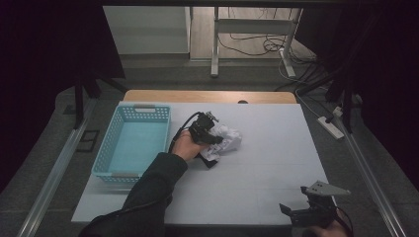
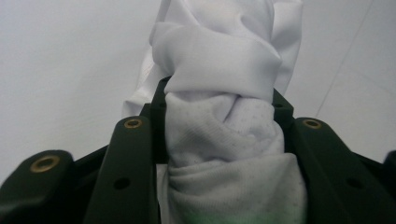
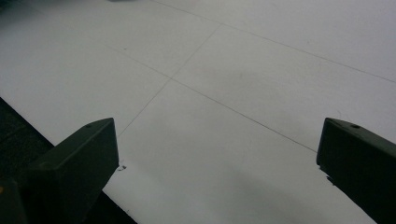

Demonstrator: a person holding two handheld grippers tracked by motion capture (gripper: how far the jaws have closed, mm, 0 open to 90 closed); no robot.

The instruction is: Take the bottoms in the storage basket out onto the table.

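White cloth [image 1: 226,140] bunched mid-worktop, in our left gripper's [image 1: 210,134] jaws.

Left gripper view: we see the cloth [image 2: 224,135] squeezed between the jaws, which are clamped on it. A blue basket [image 1: 132,143] sits just left of our hand on the worktop [image 1: 267,163]. Our right gripper [image 1: 316,207] rests at the near right edge, well apart, its jaws wide over bare worktop [image 3: 224,93].
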